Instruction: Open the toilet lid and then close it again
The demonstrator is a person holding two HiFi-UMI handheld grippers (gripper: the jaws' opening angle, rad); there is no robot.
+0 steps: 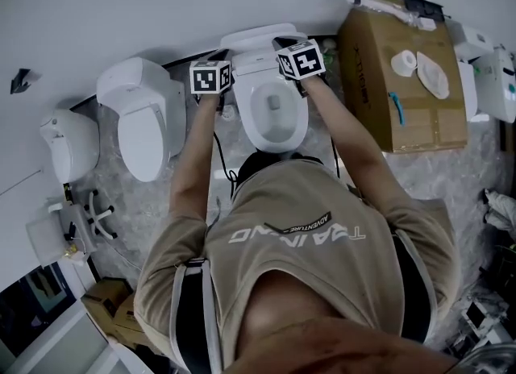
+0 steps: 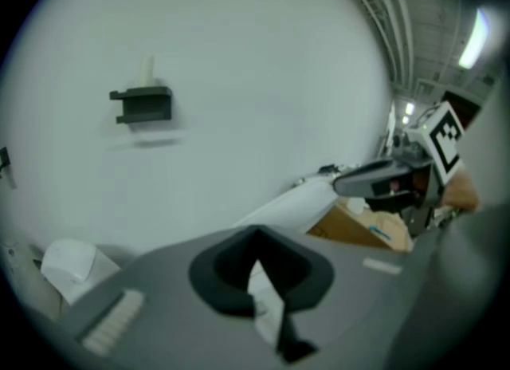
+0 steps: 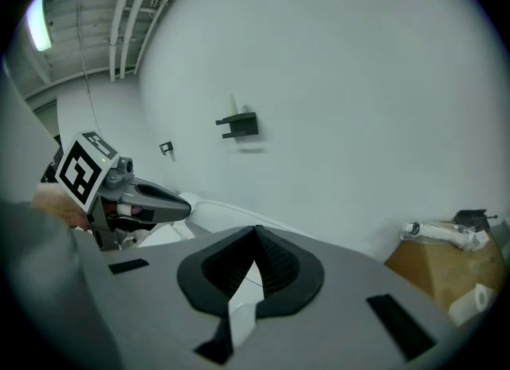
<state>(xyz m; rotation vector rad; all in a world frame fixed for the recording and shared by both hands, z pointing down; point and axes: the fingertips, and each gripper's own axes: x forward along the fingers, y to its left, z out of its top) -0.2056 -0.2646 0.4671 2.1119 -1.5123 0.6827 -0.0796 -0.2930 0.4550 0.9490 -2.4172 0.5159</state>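
Note:
The middle toilet's bowl (image 1: 275, 113) stands uncovered, and its white lid (image 1: 256, 40) leans up against the wall. My left gripper (image 1: 216, 90) is at the lid's left edge and my right gripper (image 1: 301, 74) at its right edge. In the left gripper view the jaws (image 2: 259, 239) are closed on a thin white strip of the lid (image 2: 291, 205); the right gripper shows beyond. The right gripper view shows the same: the gripper (image 3: 256, 234) pinches the lid's edge (image 3: 213, 212). Each gripper's tips are hidden by its marker cube in the head view.
A second toilet (image 1: 145, 122) with its lid down stands to the left, with another white fixture (image 1: 68, 143) beyond it. A cardboard box (image 1: 377, 82) sits close on the right. A black bracket (image 2: 143, 104) hangs on the wall (image 3: 358, 105). A cable runs along the floor (image 1: 201, 203).

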